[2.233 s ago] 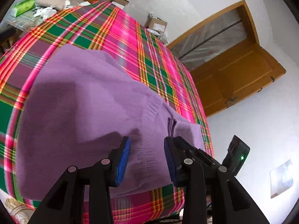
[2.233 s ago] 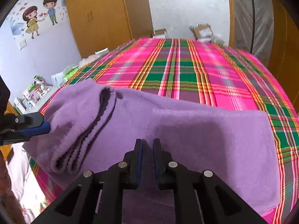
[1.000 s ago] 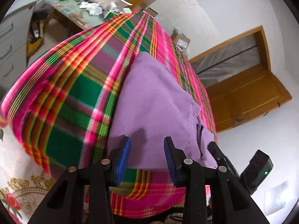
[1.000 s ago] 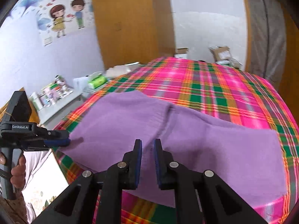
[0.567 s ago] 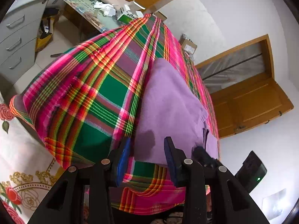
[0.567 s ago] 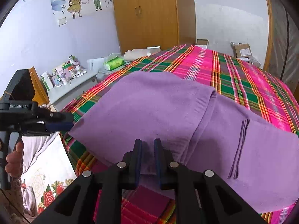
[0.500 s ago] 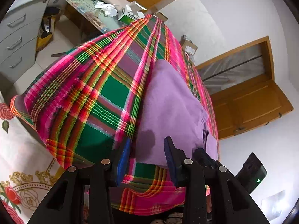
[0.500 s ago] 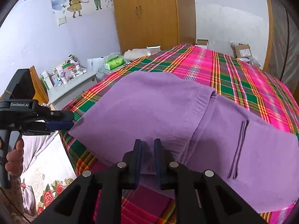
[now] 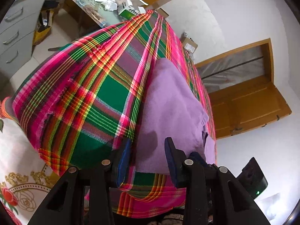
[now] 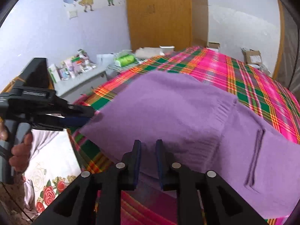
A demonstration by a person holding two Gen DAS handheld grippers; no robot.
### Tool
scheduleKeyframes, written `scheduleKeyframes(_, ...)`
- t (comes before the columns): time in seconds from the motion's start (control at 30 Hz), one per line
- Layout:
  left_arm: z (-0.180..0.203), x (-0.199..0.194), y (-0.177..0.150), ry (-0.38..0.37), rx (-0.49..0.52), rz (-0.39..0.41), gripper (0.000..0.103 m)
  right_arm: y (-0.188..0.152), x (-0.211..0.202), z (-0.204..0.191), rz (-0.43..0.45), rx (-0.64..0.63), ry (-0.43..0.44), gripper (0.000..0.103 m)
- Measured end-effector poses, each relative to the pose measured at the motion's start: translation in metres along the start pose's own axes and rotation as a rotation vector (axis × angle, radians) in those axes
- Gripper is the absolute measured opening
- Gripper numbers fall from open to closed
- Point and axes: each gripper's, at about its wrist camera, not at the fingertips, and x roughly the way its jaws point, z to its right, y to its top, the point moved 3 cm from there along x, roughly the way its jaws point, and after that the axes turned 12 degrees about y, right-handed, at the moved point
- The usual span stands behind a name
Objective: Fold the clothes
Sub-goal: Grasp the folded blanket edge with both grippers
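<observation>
I'm hovering both grippers at the near edge of the purple sweater (image 10: 178, 116), which is lying partly folded on the plaid bed (image 9: 90, 101). The left gripper (image 9: 148, 155) is gaping wide over the hem, gripping nothing. The right gripper (image 10: 148, 159) is looking slightly parted with nothing between its pads. So I'm guessing we're between folds. Next I'd be pinching the near edge and carrying it toward 12 o'clock.

The purple knitted garment (image 10: 180, 112) lies folded flat on the bed near its edge, one layer laid over another, with a ribbed hem showing.
</observation>
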Motion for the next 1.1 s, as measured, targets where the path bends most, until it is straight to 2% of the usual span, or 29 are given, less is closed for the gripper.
scheduleKeyframes(0.17,0.006,0.005,0.002,-0.016,0.010,-0.027,0.038,0.006,0.017,-0.025,0.002,-0.079,0.072,0.027)
scheduleKeyframes(0.37,0.010,0.009,0.005,-0.041,-0.014,-0.050,0.038,0.004,0.034,-0.049,-0.033,-0.167,0.120,0.046)
scheduleKeyframes(0.5,0.013,0.009,0.007,-0.063,-0.021,-0.054,0.038,0.002,0.040,-0.062,-0.012,-0.238,0.102,0.050)
scheduleKeyframes(0.67,0.015,0.009,0.010,-0.078,-0.034,-0.063,0.038,0.004,0.054,-0.071,-0.015,-0.282,0.022,0.051)
scheduleKeyframes(0.97,0.015,0.009,0.019,-0.064,-0.026,-0.043,0.038,0.011,0.067,-0.074,-0.016,-0.265,-0.037,0.050)
scheduleKeyframes(1.1,0.015,0.012,0.029,-0.042,-0.025,-0.015,0.038,0.011,0.064,-0.069,-0.002,-0.246,-0.043,0.033)
